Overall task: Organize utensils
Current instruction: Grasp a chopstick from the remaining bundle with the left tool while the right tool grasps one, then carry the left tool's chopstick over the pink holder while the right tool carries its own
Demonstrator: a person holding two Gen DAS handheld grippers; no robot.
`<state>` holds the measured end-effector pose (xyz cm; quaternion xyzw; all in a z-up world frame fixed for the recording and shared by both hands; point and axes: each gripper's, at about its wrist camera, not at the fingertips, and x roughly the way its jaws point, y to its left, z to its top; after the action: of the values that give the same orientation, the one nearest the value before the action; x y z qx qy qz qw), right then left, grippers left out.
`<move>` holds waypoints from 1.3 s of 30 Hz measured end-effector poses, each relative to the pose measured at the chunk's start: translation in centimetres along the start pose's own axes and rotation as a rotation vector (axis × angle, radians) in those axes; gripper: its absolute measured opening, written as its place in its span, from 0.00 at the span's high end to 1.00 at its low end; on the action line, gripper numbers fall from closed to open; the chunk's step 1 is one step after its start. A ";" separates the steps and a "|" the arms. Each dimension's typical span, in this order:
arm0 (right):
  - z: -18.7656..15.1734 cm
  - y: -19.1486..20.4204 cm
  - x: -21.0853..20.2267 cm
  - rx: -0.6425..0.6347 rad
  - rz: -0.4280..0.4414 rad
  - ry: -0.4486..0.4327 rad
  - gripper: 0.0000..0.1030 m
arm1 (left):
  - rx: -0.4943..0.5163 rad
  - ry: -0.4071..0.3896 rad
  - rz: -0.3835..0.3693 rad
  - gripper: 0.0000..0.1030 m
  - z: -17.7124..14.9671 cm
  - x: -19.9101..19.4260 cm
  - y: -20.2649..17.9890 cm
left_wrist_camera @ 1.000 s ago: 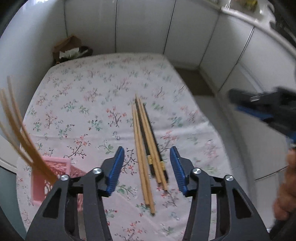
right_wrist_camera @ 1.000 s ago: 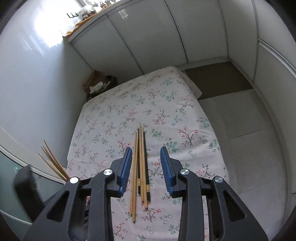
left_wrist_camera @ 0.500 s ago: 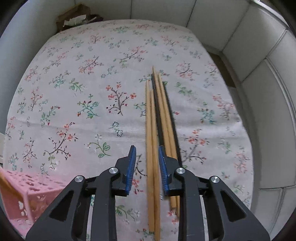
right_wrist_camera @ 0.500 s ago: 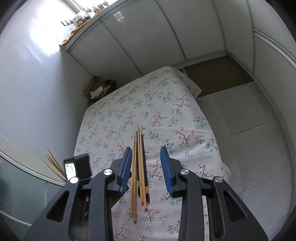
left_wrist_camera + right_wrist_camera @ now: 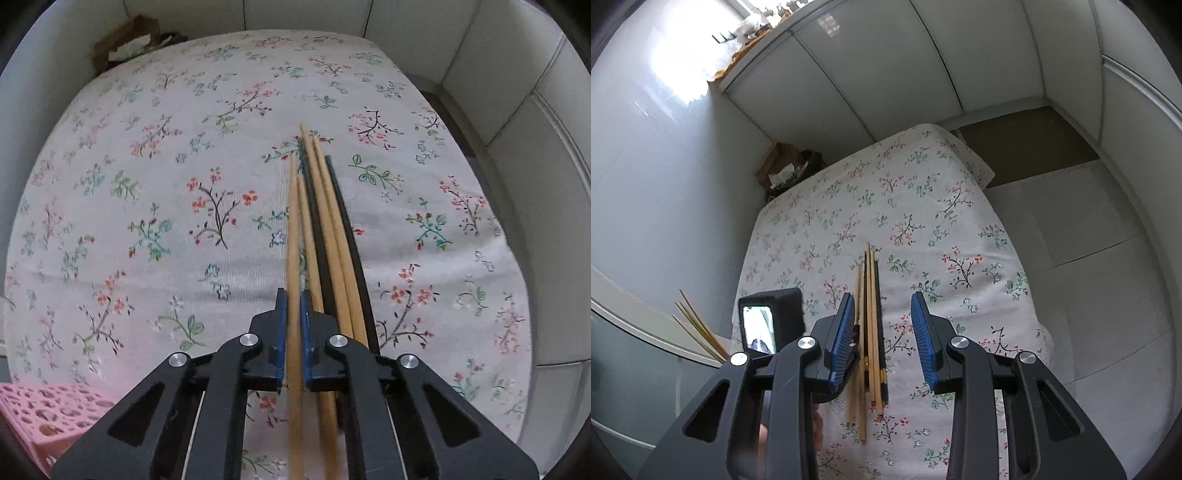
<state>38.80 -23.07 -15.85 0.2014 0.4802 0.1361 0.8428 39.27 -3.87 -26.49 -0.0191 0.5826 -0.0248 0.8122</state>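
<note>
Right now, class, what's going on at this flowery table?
A person is sorting chopsticks with handheld tongs. The left tongs are closed on the leftmost wooden chopstick of a bundle lying on the floral tablecloth. The other wooden and black chopsticks lie beside it. The right tongs hang open above the table, gripping nothing. A pink perforated basket sits at the near left edge.

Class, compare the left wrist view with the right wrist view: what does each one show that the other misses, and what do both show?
Only the left wrist view shows the left gripper closed on a light wooden chopstick, and the pink basket. Only the right wrist view shows the open right gripper, hanging above the table, and loose sticks standing at the left. Both show the chopstick bundle on the floral tablecloth.
</note>
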 end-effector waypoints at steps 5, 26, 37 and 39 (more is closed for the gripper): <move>-0.4 -0.9 2.0 -0.011 -0.042 0.059 0.76 | -0.033 -0.036 -0.076 0.94 -0.7 -2.3 0.4; -5.9 6.0 17.3 -0.201 -0.080 0.404 0.84 | -0.061 -0.443 -0.288 0.94 -4.3 -19.9 5.9; -6.2 8.9 19.0 -0.332 -0.255 0.350 0.93 | -0.062 -0.491 -0.294 0.94 -5.3 -21.5 8.0; -6.1 9.5 18.3 -0.334 -0.228 0.317 0.93 | -0.066 -0.505 -0.288 0.94 -5.4 -21.7 8.7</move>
<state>42.33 -5.72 -27.97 -0.0198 0.5968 0.1474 0.7885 27.38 6.11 -8.27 -0.1333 0.3538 -0.1153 0.9186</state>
